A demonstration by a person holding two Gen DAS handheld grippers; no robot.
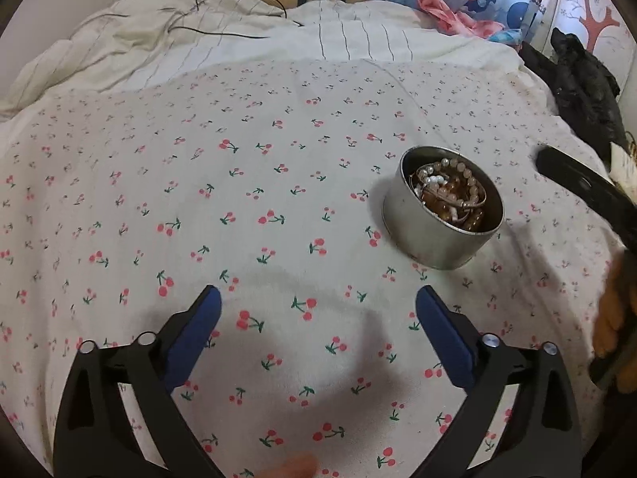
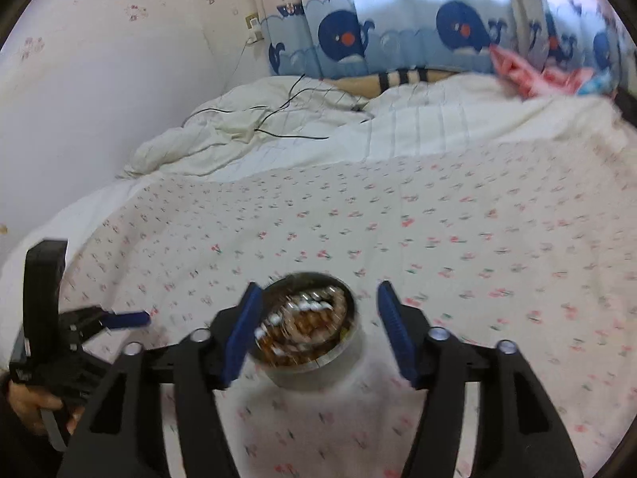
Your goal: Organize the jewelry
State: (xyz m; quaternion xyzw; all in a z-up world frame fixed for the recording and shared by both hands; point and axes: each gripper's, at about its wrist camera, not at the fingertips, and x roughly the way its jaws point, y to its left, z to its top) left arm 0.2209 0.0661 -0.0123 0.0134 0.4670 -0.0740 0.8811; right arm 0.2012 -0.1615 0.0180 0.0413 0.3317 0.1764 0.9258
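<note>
Cherry-printed white bedding (image 1: pixel 278 183) covers the bed, its small pink-and-green sprigs spread over soft, lightly creased cloth. Farther back lies a rumpled cream quilt (image 1: pixel 167 40) with thin dark stripes, and a thin black cable (image 1: pixel 223 34) trails over its folds. Behind the bed hangs a blue curtain (image 2: pixel 398 36) printed with navy whales, beside a pale pink wall with faint floral marks. A crumpled pink cloth (image 1: pixel 450 10) sits at the far right of the bed, and something dark and bulky (image 1: pixel 585 79) lies along the right edge; what it is cannot be made out.

On the cherry sheet stands a round metal tin (image 1: pixel 434 235), low and straight-walled, with a dull silver side and no lid. It is filled with a tangle of beaded jewelry (image 1: pixel 454 193): amber-brown beads, pale pinkish beads and a few small white pearly ones.

Seen from its own camera, the left tool (image 1: pixel 318 298) tilts down toward bare sheet, its blue-padded fingers spread wide with nothing between them; the tin lies ahead and to its right, well apart. In the right wrist view a hand (image 2: pixel 36 406) grips this tool's black handle at the lower left.

Directly above the tin hovers the right tool (image 2: pixel 318 298), angled down, its ribbed blue pads parted with the tin's mouth showing between them. That view is smeared, but the pads seem clear of the rim and hold nothing.
</note>
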